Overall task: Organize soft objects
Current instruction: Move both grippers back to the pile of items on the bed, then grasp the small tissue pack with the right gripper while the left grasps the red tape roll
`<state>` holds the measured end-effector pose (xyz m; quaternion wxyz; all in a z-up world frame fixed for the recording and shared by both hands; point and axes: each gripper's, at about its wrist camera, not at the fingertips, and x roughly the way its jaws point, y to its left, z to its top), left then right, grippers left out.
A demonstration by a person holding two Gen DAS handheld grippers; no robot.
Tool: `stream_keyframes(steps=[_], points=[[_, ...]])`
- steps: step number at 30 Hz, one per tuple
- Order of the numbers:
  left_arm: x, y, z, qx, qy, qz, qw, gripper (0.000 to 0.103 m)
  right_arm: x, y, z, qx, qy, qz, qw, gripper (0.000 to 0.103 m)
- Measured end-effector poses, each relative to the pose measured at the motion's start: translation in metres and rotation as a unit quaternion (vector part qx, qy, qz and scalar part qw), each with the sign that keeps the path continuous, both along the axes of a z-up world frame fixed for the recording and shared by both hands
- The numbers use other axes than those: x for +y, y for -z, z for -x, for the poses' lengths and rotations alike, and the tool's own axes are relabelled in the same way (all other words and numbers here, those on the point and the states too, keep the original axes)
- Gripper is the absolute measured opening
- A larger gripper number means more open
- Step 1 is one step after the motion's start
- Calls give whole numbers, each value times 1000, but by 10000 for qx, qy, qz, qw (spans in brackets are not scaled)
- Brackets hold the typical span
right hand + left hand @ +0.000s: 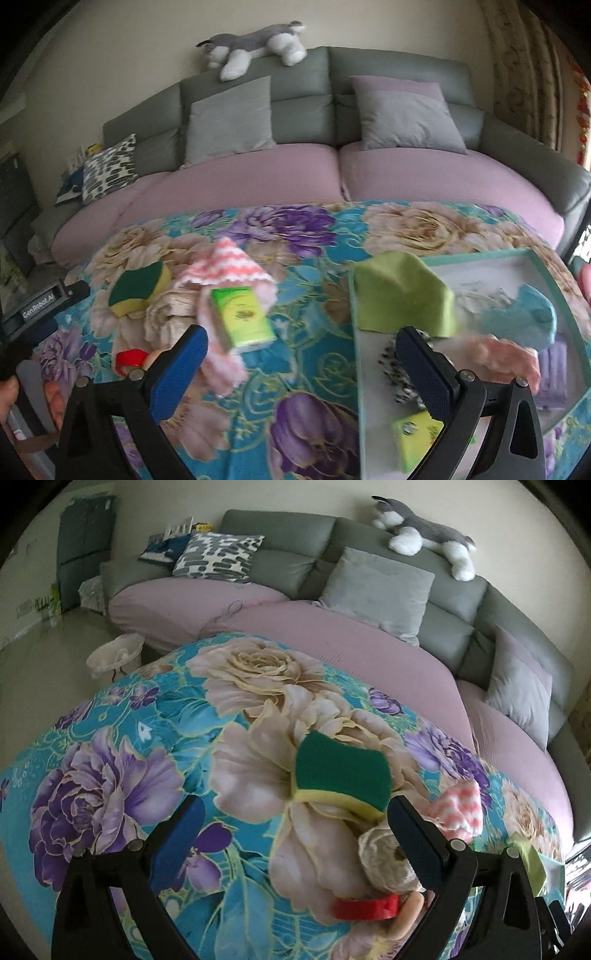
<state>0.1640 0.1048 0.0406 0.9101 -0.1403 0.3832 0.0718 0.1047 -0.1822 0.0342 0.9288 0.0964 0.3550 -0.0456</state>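
Sponge (341,775) lies on the flowered bench (147,746) ahead of the left tool (295,834). Both tools gape empty, the right tool (301,354) near the tray (480,254).

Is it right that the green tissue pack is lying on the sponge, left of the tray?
Not quite. The green tissue pack lies on the pink and white cloth, not the sponge. It is left of the tray, as the right wrist view shows.

A green-and-yellow sponge (138,291) lies flat on the floral worktop (314,354), beside a crumpled pink-and-white cloth (229,269) with a green tissue pack (242,314) on it.
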Motion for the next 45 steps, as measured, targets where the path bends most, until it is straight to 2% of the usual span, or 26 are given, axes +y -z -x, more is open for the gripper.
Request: stream_keyframes(steps=[6,11,15,20,22,26,28,32,37,39,41,45], points=[[8,13,-10,303,5,222,9993,99,16,-2,-23,-5,-260,73,9996,103],[-2,18,-14,454,149,86,9988,99,20,4,-45,41,-540,-147,9984,99],[-5,20,-13,439,280,317,9981,99,16,24,-60,255,-591,-556,9964,98],[-13,25,-11,581,489,365,9964,99,11,48,-71,528,-627,-974,9919,89],[-16,27,-11,630,636,509,9947,99,10,55,-74,585,-707,-1167,9889,87],[-27,31,-9,745,930,671,9906,99,12,63,-77,655,-756,-1220,9875,81],[-31,37,-9,850,1066,887,9867,98,12,67,-79,684,-757,-1284,9865,78],[-38,50,-11,1149,1184,1047,9807,83,9,74,-81,753,-722,-1408,9845,74],[-46,56,-11,1256,1254,1018,9789,79,6,77,-82,758,-736,-1570,9819,69],[-48,58,-11,1316,1298,1023,9774,74,5,77,-82,762,-746,-1602,9813,66],[-49,61,-12,1329,1354,1222,9742,69,5,77,-81,771,-760,-1621,9808,62],[-48,60,-12,1326,1319,1243,9744,61,4,78,-80,777,-741,-1661,9802,61]])
